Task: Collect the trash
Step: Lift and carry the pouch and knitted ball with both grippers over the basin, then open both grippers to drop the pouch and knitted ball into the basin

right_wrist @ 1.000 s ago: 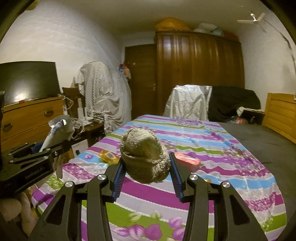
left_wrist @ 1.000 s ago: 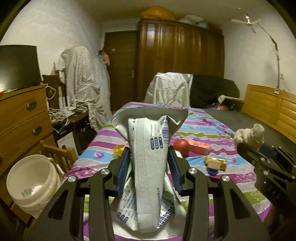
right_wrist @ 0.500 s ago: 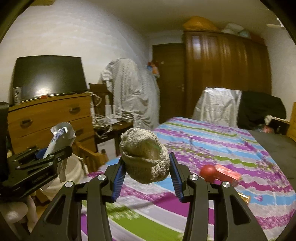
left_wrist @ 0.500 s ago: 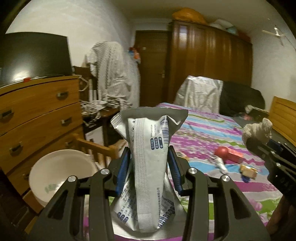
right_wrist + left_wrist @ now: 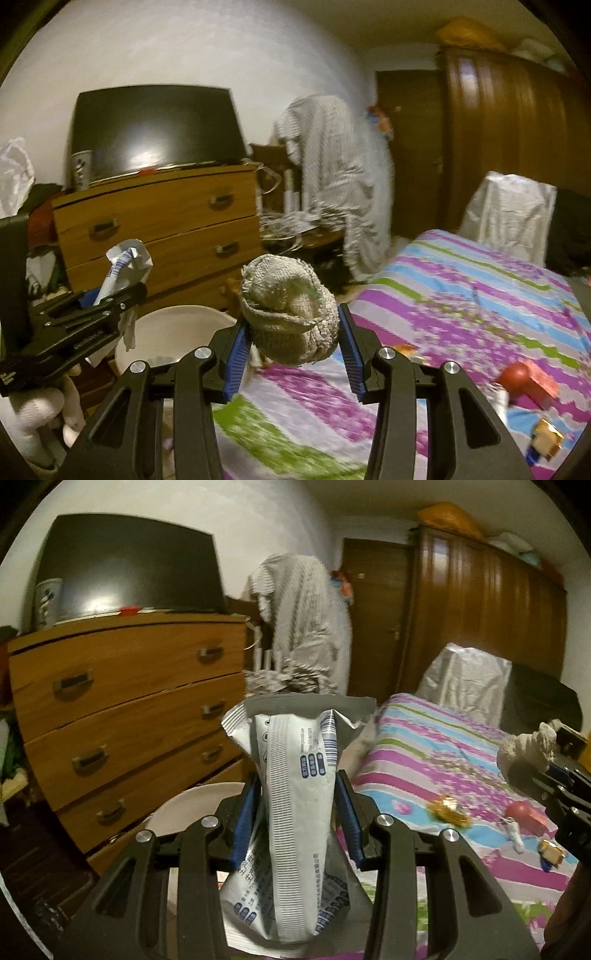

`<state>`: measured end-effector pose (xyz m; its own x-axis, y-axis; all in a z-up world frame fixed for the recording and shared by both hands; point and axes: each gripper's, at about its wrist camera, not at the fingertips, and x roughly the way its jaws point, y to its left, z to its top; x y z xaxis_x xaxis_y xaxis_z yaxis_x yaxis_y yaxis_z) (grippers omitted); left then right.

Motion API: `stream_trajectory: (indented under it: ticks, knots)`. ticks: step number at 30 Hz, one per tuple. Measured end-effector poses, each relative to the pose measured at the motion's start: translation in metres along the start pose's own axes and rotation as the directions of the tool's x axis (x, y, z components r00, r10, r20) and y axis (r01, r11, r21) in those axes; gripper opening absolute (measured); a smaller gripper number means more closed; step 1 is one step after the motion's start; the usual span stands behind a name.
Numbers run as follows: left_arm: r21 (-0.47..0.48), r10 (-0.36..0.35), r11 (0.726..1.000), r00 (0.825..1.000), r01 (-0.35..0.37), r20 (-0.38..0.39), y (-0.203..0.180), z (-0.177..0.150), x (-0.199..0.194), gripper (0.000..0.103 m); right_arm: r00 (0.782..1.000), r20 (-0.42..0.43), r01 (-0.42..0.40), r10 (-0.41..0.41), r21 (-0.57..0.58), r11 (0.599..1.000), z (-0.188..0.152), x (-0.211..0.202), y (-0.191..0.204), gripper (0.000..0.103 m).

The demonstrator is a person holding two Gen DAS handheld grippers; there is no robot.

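Left hand-held gripper (image 5: pixel 295 823) is pinching a crinkly wrapper (image 5: pixel 295 805), right hand-held gripper (image 5: pixel 291 350) is clamped on a balled-up rag (image 5: pixel 290 317). White bucket (image 5: pixel 173 332) sits at 10 o'clock below the dresser (image 5: pixel 159 229). I'd get both right over the rim before letting go, wrapper first since it's floaty.

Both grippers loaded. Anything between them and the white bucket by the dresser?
Nothing visible blocks it. The left gripper, shut on the white wrapper, is already nearly over the white bucket. The right gripper, shut on the grey cloth wad, has open air toward the rim.
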<state>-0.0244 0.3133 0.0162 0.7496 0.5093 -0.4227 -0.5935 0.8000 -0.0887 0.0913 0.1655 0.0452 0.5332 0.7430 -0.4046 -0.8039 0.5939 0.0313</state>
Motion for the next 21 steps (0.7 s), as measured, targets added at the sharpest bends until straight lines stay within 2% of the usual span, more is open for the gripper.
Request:
stream_trajectory:
  ticks: [7,11,16,19,21]
  knots:
    - [-0.021,0.065,0.998,0.996,-0.066,-0.068,0.053,0.008,0.022,0.04,0.987,-0.108,-0.126,0.12,-0.05,0.991,0.029,0.075,0.054,0.046]
    - [-0.031,0.08,0.996,0.989,-0.085,-0.127,0.074,0.007,0.04,0.04,0.964,-0.202,-0.189,0.171,-0.074,0.979,0.038,0.118,0.082,0.046]
    - [-0.029,0.083,0.995,0.976,-0.091,-0.199,0.09,0.0,0.066,0.04,0.922,-0.328,-0.243,0.208,-0.071,0.967,0.038,0.171,0.101,0.046]
    - [-0.034,0.078,0.995,0.966,-0.089,-0.245,0.096,-0.005,0.081,0.04,0.883,-0.413,-0.273,0.225,-0.061,0.96,0.034,0.204,0.108,0.046]
    - [-0.036,0.074,0.995,0.958,-0.088,-0.275,0.101,-0.01,0.092,0.04,0.865,-0.447,-0.282,0.227,-0.058,0.958,0.03,0.22,0.112,0.046]
